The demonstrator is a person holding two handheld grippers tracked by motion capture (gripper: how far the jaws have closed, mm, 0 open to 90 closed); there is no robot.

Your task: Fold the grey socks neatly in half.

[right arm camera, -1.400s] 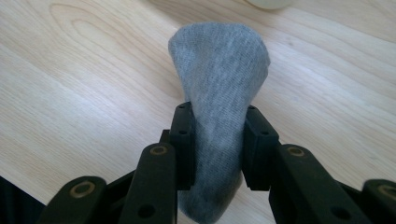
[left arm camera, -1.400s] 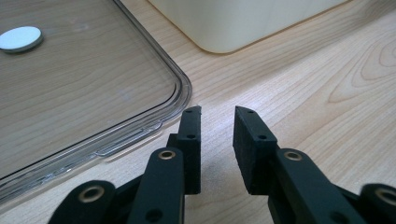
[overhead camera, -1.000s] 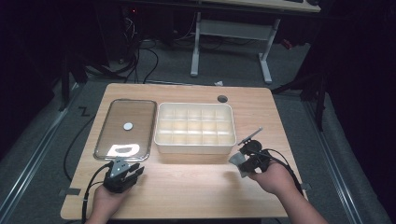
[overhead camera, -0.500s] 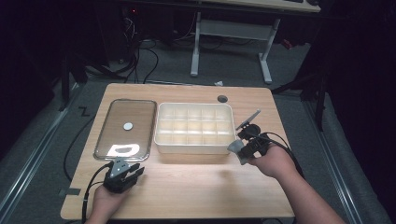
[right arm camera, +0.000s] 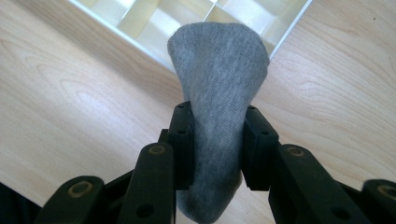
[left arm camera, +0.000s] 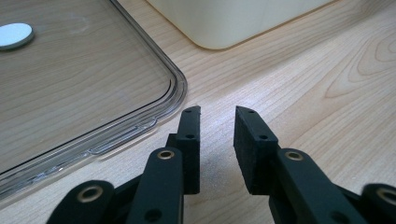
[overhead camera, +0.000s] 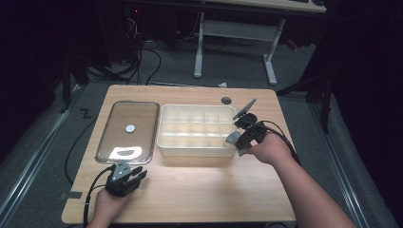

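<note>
Far left of the compartment box [overhead camera: 197, 129]: clear lid [overhead camera: 127, 130] flat on the wooden table [overhead camera: 204, 190], small white disc [overhead camera: 130, 128] at its centre. Below and left of the box, near the table's front edge: left gripper [overhead camera: 138, 174], resting low, aimed toward the lid's near corner. Jaws parted by a modest gap, nothing between them, bare wood beneath; pads [left arm camera: 250, 140] touching no object. At the box's right front corner: right gripper [overhead camera: 235, 141], raised off the table, jaws clamped on a grey sock [right arm camera: 218, 107]. Pads [right arm camera: 183, 140] pressed against both sides of the fabric, rounded end of the sock sticking out past the tips, over the box's corner rim and outermost compartments.
</note>
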